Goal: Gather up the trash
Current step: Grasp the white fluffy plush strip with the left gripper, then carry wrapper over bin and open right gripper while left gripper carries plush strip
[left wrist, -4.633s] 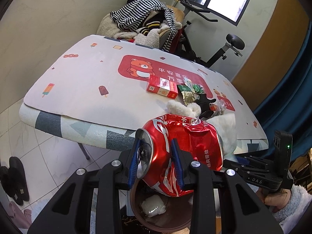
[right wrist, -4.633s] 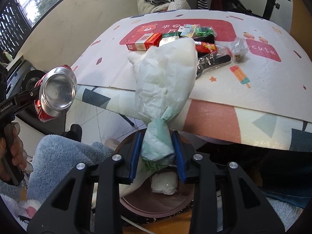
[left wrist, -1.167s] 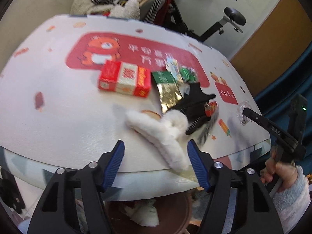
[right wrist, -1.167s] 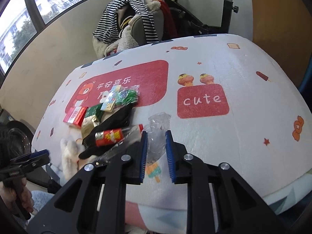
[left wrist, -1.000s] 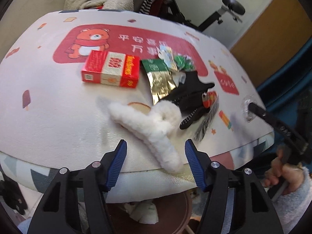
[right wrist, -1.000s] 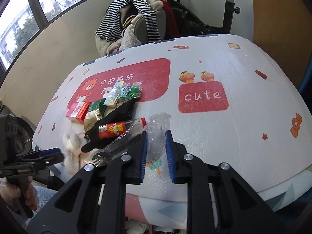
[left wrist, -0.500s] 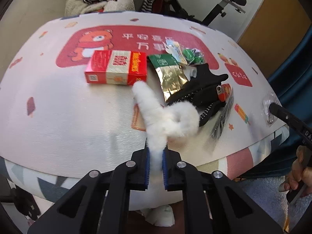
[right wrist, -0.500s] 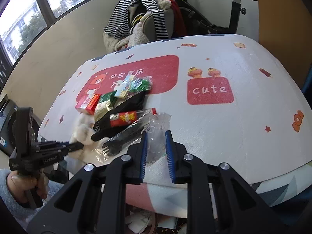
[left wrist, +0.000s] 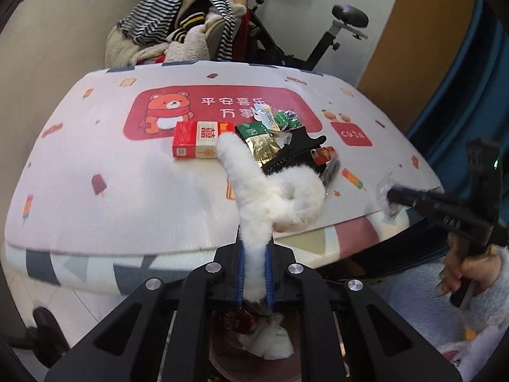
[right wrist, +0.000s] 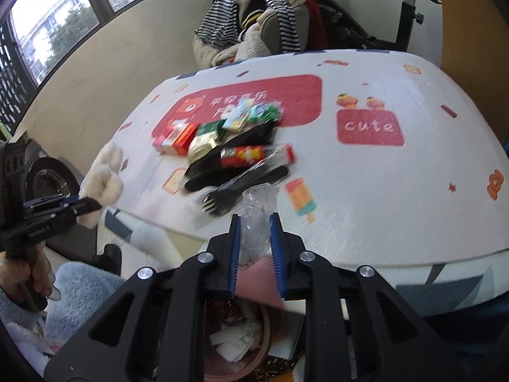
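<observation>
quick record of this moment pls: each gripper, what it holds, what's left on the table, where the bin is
left gripper: shut on white fluffy hair claw
right gripper: shut on clear plastic wrapper
table: red box, green and gold packets, black plastic fork
bin: on the floor below both grippers, crumpled white paper inside

Left wrist view: looks steeply down along its fingers from the table's (left wrist: pixel 95 222) near edge, toward the far chair (left wrist: pixel 178 38). Right wrist view: same direction, further right. Both share the litter pile (left wrist: pixel 280 146) and the bin (right wrist: pixel 241 343) below.
</observation>
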Demonstrator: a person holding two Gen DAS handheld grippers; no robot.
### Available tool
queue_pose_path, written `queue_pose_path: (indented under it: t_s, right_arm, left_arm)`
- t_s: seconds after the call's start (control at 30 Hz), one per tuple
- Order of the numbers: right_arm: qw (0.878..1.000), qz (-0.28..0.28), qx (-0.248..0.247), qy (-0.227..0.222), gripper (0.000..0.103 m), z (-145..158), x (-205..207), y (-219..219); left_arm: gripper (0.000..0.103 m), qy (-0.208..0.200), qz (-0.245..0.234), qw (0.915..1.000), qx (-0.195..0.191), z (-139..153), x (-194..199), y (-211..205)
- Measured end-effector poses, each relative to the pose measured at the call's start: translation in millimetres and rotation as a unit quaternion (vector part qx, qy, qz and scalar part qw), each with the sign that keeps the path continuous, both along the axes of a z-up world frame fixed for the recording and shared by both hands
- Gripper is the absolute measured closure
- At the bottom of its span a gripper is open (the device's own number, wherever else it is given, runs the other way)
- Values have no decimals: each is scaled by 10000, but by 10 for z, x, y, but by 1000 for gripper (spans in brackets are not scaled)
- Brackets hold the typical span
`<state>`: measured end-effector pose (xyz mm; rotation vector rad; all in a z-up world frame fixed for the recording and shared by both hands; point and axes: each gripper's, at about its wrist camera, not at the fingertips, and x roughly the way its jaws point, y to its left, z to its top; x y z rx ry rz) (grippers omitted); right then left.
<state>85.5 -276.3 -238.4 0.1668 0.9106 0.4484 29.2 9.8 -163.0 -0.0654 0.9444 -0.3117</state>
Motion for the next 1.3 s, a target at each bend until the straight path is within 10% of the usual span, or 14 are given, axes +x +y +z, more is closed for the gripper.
queue_pose_path:
  t_s: [0.93,1.3]
  right_arm:
    - [9912,863,141,993,79,-362,-588,647]
    - [9920,855,131,924,47,-339,-576,627]
  left_arm:
    - [92,152,164,9977,-638,-65,-547,313]
    - [92,151,52,9978,-643,-65,-547,244]
